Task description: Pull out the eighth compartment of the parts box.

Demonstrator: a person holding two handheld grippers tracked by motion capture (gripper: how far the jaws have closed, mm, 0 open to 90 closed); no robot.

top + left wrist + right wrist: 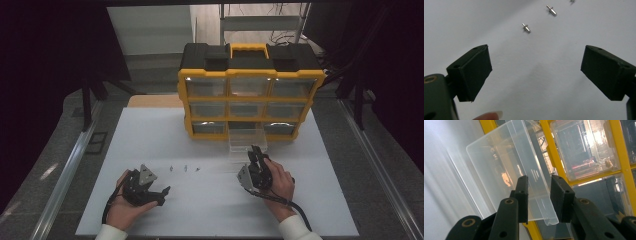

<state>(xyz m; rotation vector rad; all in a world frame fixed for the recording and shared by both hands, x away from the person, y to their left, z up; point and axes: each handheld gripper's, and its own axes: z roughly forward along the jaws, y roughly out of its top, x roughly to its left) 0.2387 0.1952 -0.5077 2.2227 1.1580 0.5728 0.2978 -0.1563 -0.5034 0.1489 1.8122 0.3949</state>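
Note:
A yellow and black organizer [248,54] with clear drawers stands at the back of the white table [150,135]. Its bottom middle clear drawer [247,140] is pulled out toward me. My right gripper [255,150] is at the drawer's front; in the right gripper view the right gripper [540,195] is shut on the front lip of the drawer [499,165]. Three small metal pins [185,168] lie in a row on the table. My left gripper [164,196] stands open near them; the pins [526,28] lie beyond the left gripper [536,70], which holds nothing.
The organizer's yellow frame [554,157] and other shut drawers [584,147] sit beside the pulled one. Metal rails [75,155] run along both table sides. A person's fingertip [490,115] shows at the bottom of the left gripper view.

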